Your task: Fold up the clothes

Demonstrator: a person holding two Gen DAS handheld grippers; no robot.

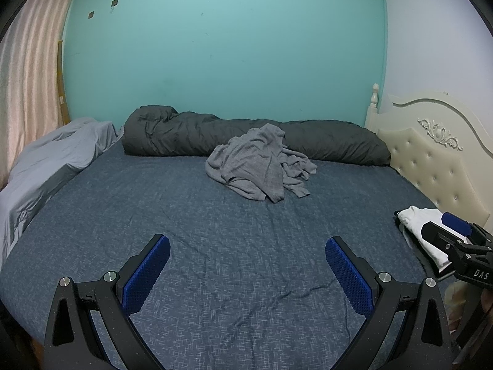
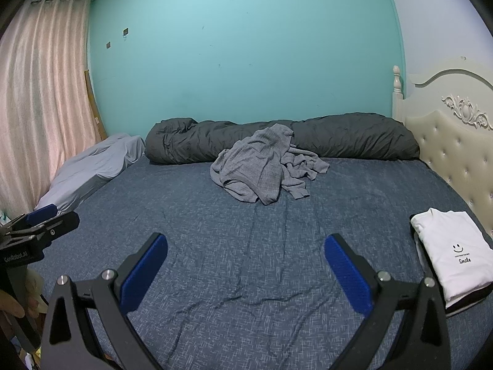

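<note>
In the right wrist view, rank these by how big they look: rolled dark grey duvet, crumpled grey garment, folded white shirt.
Largest to smallest:
1. Rolled dark grey duvet
2. Crumpled grey garment
3. Folded white shirt, though it lies nearer the camera, so unsure.

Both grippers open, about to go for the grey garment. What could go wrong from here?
1. The grey garment is crumpled, with part leaning on the dark rolled duvet; a blind pinch may catch several layers, or the duvet.
2. The folded white shirt lies near the headboard, close to the right gripper; a wide sweep could knock it askew.
3. The left gripper is far from the heap; dragging may bunch the blue bedsheet.
</note>
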